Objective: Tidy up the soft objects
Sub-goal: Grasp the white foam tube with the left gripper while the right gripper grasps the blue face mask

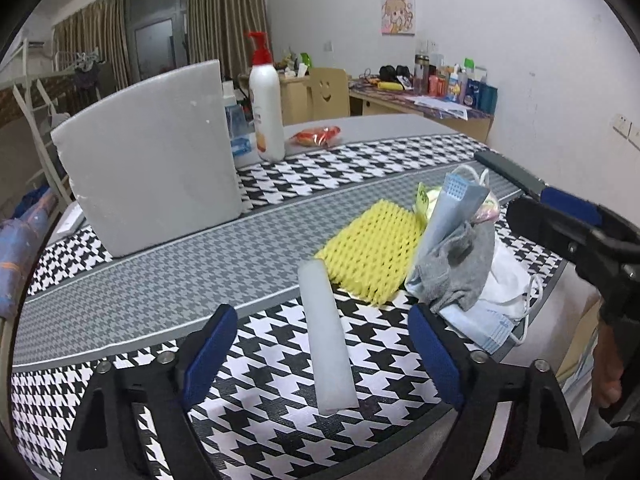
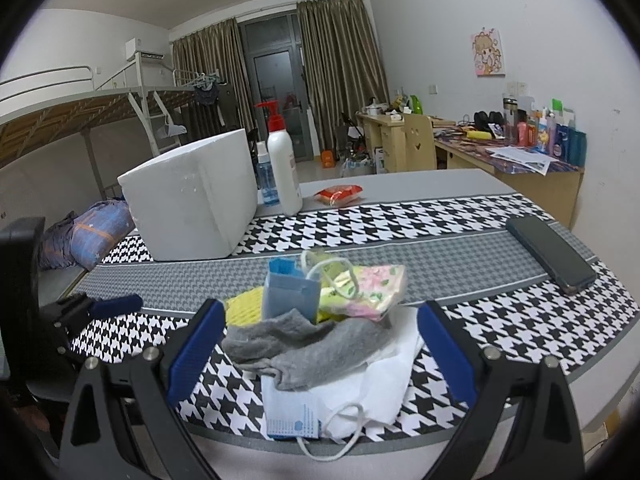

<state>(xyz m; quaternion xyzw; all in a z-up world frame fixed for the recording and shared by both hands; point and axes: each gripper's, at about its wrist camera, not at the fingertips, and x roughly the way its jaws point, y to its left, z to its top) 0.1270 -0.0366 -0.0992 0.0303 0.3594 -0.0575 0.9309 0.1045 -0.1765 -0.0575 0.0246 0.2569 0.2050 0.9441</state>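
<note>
A white foam strip [image 1: 328, 340] lies on the houndstooth tablecloth [image 1: 140, 280], between the blue pads of my left gripper [image 1: 320, 314]; the pads stand wide of it and do not touch it. Right of it sits a pile of soft things: a yellow foam net [image 1: 372, 252], a grey sock [image 1: 460, 272], an upright blue face mask [image 1: 452, 208] and a white mask [image 1: 508, 284]. My right gripper [image 2: 320, 312] is open around this pile, with the grey sock [image 2: 304, 348] and a floral packet [image 2: 372, 284] between its fingers, and nothing gripped.
A large white foam box [image 1: 148, 160] stands at the back left, with a white pump bottle [image 1: 266, 100] and a red snack packet [image 1: 316, 136] beside it. A dark phone [image 2: 550, 254] lies at the right. The table's front edge is close below both grippers.
</note>
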